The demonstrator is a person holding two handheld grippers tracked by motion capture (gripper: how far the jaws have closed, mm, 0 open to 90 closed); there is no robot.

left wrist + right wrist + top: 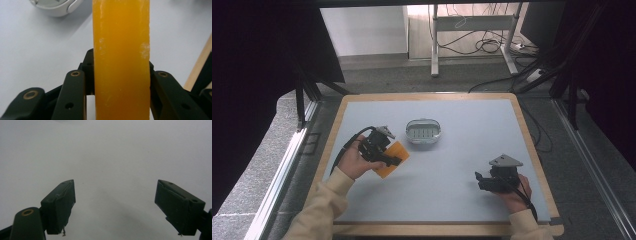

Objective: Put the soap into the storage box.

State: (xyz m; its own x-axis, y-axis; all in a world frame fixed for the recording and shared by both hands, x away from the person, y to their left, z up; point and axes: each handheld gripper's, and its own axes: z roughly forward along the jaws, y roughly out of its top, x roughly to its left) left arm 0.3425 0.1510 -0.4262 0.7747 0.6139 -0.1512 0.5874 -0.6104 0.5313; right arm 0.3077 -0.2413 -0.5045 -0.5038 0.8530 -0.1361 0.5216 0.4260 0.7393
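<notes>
An orange soap bar is clamped in my left gripper, held a little above the grey mat at the left. In the left gripper view the orange bar stands between both black jaws, which press on its sides. A white oval soap dish with a ribbed inside sits just right of and beyond the bar; its rim shows at the top left. My right gripper rests low at the front right, pointing left. Its jaws stand wide apart over bare mat.
The grey mat lies on a wooden-edged table. Beyond the table are a floor with cables and a metal desk frame. Dark curtains hang on both sides.
</notes>
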